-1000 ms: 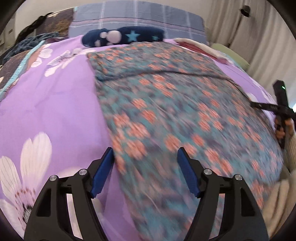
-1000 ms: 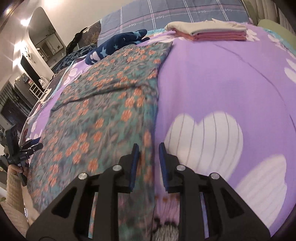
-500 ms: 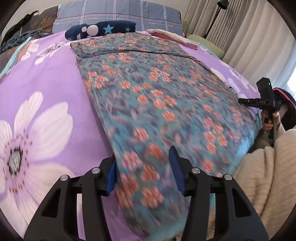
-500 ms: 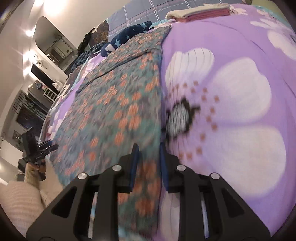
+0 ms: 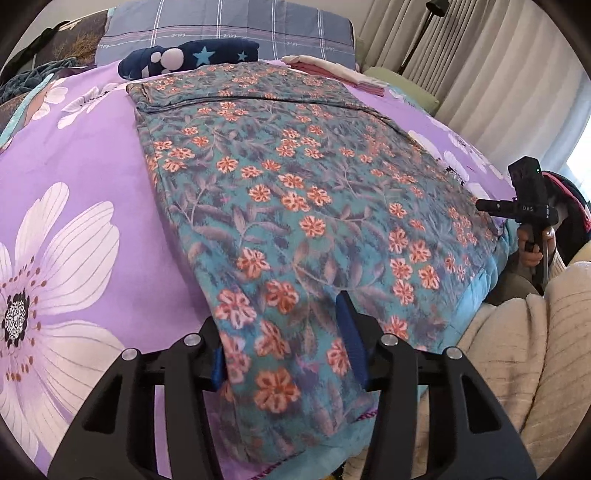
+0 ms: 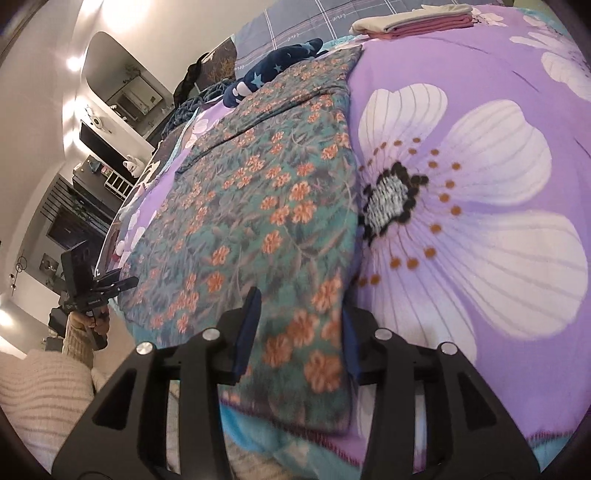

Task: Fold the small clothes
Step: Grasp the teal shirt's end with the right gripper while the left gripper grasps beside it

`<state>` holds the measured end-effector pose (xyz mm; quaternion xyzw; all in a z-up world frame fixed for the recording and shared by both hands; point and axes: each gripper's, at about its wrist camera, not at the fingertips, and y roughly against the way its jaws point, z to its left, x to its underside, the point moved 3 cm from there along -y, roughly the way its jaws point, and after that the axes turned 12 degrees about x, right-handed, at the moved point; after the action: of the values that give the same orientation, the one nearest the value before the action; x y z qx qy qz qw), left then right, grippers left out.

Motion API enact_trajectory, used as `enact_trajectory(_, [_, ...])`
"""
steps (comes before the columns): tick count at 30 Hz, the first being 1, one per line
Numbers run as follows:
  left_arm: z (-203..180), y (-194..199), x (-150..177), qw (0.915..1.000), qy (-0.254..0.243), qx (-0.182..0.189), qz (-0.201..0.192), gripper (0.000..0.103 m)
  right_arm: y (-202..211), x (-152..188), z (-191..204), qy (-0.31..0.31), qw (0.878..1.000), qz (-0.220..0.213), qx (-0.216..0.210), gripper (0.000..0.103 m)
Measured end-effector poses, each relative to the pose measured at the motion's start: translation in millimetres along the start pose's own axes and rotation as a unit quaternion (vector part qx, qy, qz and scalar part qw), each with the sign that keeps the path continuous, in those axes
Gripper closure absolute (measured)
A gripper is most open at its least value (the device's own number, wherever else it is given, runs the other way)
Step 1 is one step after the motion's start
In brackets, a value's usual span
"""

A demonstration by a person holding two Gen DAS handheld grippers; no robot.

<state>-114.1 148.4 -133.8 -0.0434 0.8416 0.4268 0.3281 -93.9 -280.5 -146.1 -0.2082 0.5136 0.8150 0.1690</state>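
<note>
Left wrist view puts the floral garment [image 5: 295,206] flat on the purple bedspread [image 5: 81,177], its near corner lying between my left gripper [image 5: 284,347] fingers, which stand wide apart with the cloth draped over the gap; I cannot tell whether they press it. A second ago those fingers were spread over the cloth's left edge further up the bed; now they sit at the near hem. My right gripper [image 6: 299,328] was pinched almost closed on the other edge before; now its fingers are parted, the garment's right corner lying loose between them.

Ahead of the left fingers, the striped pillow [image 5: 229,26] carries small repeated writing I cannot read for certain. The far gripper body to the right of my left fingers shows "DAS".

Beyond the garment lie a navy star-print item [image 5: 192,55] and a folded pink and cream stack [image 6: 413,20]. A cream knit sleeve [image 5: 524,350] crowds the space right of the left fingers.
</note>
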Motion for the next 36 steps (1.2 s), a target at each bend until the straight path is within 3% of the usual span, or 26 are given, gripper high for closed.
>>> enact_trajectory(4, [5, -13, -15, 0.9993, 0.008, 0.036, -0.010, 0.037, -10, -8, 0, -0.012, 1.000, -0.001, -0.013, 0.062])
enact_trajectory(12, [-4, -17, -17, 1.0000, -0.001, 0.006, -0.008, 0.040, -6, 1, 11, 0.002, 1.000, 0.003, -0.002, 0.061])
enact_trajectory(14, [0, -15, -19, 0.9996, 0.006, 0.014, -0.022, 0.055, -9, -1, 13, 0.000, 1.000, 0.000, -0.007, 0.065])
enact_trajectory(15, [3, -14, -20, 0.9992, 0.014, 0.023, -0.028, 0.069, -11, -4, 12, -0.006, 1.000, -0.001, -0.003, 0.070])
enact_trajectory(16, [5, -12, -20, 0.9985, 0.025, 0.032, -0.035, 0.084, -13, -6, 10, -0.013, 1.000, 0.003, 0.009, 0.090])
enact_trajectory(17, [10, -8, -20, 0.9977, 0.038, 0.036, -0.043, 0.091, -14, -8, 8, -0.020, 1.000, 0.007, 0.009, 0.099])
enact_trajectory(18, [11, -4, -19, 0.9974, 0.042, 0.030, -0.051, 0.098, -13, -8, 6, -0.031, 1.000, 0.007, 0.000, 0.099])
enact_trajectory(22, [6, 19, -25, 0.9945, 0.036, 0.020, -0.096, 0.100, 13, -18, 7, -0.045, 0.997, -0.042, -0.049, 0.100])
enact_trajectory(27, [-18, 57, -51, 0.9855, -0.007, 0.025, -0.167, 0.100, 51, -43, 19, -0.045, 0.987, -0.114, -0.105, 0.100])
enact_trajectory(31, [-42, 92, -70, 0.9741, -0.047, 0.030, -0.219, 0.100, 93, -60, 30, -0.033, 0.974, -0.179, -0.136, 0.100])
enact_trajectory(36, [-87, 145, -70, 0.9515, -0.103, 0.030, -0.288, 0.100, 171, -49, 47, 0.014, 0.948, -0.280, -0.154, 0.101])
